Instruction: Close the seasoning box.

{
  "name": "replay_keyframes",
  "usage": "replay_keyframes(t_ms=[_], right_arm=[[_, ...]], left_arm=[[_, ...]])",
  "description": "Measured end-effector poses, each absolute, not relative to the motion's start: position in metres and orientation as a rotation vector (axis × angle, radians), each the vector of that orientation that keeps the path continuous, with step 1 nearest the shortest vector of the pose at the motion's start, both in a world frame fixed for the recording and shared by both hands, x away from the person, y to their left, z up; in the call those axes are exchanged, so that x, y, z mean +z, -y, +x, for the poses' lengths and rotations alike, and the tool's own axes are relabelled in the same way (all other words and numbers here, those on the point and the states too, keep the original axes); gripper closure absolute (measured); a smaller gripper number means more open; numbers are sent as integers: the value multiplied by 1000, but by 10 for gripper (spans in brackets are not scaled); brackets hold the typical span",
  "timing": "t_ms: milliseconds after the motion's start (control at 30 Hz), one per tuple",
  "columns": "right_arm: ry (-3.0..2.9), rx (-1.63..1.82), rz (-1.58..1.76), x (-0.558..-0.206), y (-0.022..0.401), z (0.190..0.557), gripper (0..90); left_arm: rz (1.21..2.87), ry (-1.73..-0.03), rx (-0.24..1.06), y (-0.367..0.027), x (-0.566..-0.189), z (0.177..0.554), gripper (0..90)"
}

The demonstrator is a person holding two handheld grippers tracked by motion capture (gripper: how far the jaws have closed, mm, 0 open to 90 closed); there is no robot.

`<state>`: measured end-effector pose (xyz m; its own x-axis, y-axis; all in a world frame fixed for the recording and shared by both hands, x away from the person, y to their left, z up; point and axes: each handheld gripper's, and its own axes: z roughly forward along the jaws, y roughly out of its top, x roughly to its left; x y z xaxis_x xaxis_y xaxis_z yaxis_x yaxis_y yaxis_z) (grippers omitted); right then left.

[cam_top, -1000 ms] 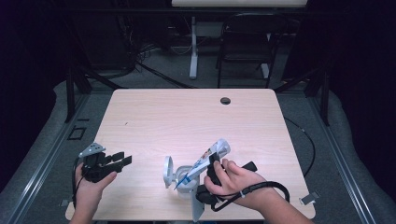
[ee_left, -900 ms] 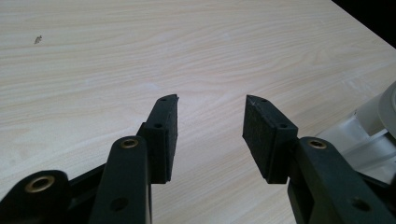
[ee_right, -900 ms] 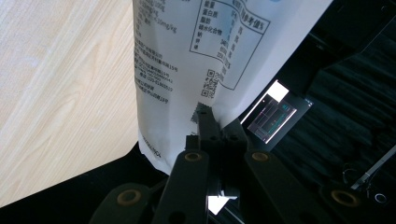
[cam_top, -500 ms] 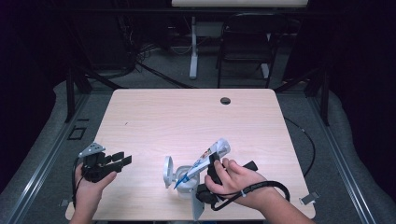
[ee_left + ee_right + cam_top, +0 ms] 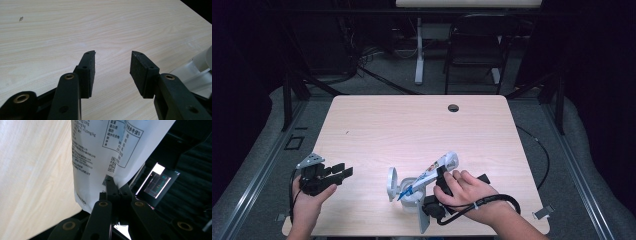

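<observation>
Pale wood table [image 5: 377, 125] under me: my right gripper [image 5: 109, 185] is clamped on the printed pouch [image 5: 100, 152], tilted over the clear container [image 5: 404, 190]. Left gripper [image 5: 112, 70], beyond the container, gapes empty. Next, I judge, tip steadily.

black gripper [image 5: 112, 72] jaws with brass-ringed screw holes, a grey three-cornered plate [image 5: 310, 160], black trailing cable [image 5: 492, 202].
</observation>
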<state>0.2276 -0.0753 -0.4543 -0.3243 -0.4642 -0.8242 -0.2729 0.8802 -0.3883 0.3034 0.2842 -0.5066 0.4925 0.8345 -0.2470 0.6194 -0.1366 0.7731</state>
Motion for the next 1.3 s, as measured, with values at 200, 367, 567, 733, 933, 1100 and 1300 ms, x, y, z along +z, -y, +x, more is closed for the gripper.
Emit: replay_keyframes(t_ms=[200, 367, 567, 733, 933, 1100, 1300], right_arm=[[-1981, -141, -472, -454, 79, 228, 900], [-1995, -123, -440, -454, 81, 229, 900], [-2021, -77, -382, -452, 86, 230, 900], [-2043, -45, -335, -450, 90, 230, 900], [-2052, 2, -281, -449, 96, 231, 900], [-2070, 51, -231, -447, 98, 232, 900], [-2092, 122, -180, -449, 99, 233, 900]], left_arm=[[1845, -1219, 308, -284, -508, 304, 554], [1847, -1220, 309, -284, -508, 304, 554], [1852, -1222, 305, -284, -509, 304, 554], [1856, -1222, 308, -284, -509, 304, 554], [1857, -1225, 306, -284, -510, 304, 554], [1857, -1226, 308, -284, -510, 304, 554], [1853, -1228, 310, -284, -511, 304, 553]])
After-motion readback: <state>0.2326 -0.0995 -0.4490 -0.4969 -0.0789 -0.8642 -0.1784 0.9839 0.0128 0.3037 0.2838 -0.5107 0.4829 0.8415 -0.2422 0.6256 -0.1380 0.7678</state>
